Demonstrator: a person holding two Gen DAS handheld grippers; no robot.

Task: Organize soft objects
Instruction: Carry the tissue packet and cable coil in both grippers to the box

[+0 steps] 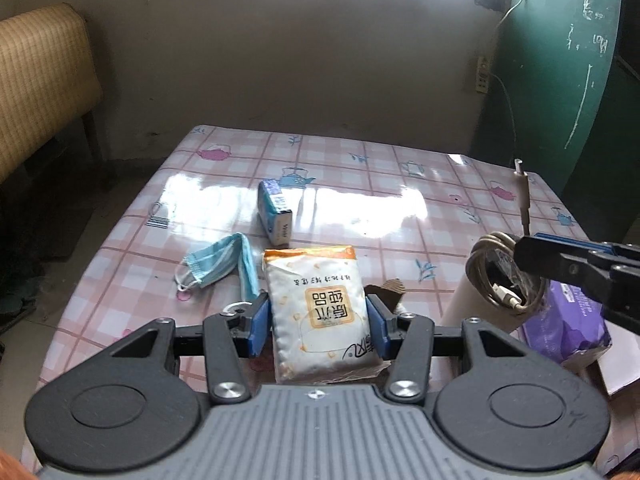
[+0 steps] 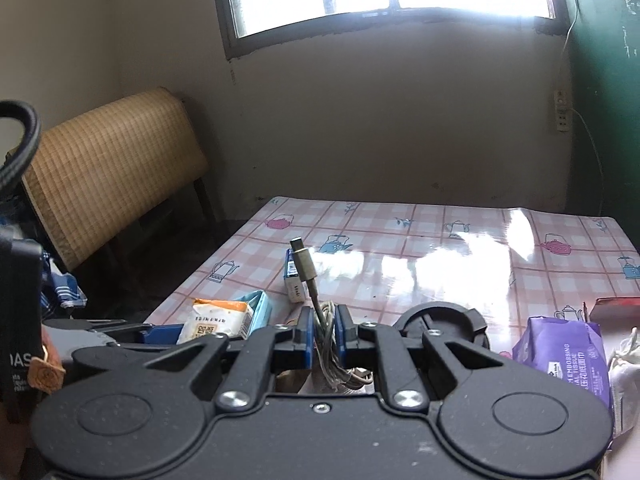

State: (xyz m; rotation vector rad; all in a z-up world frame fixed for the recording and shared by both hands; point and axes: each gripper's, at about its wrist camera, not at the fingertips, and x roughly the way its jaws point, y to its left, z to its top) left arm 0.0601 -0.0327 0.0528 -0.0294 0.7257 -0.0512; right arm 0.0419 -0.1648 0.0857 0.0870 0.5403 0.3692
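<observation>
Clamped between the blue pads of the left gripper point(image 1: 318, 326) is a white-and-orange tissue pack point(image 1: 318, 312), which it is holding above the checked tablecloth point(image 1: 360, 168). Beside it, the right gripper point(image 2: 325, 334) is pinching a coiled charging cable point(image 2: 322, 320) with its jaws nearly together (one plug is sticking up). Both hands seem to be carrying their loads in the sorting step. A blue face mask point(image 1: 216, 266), a small blue packet point(image 1: 276, 212) and a purple tissue pack point(image 2: 560, 354) are lying on the table. Next, each item probably needs setting down in its group without squashing.
</observation>
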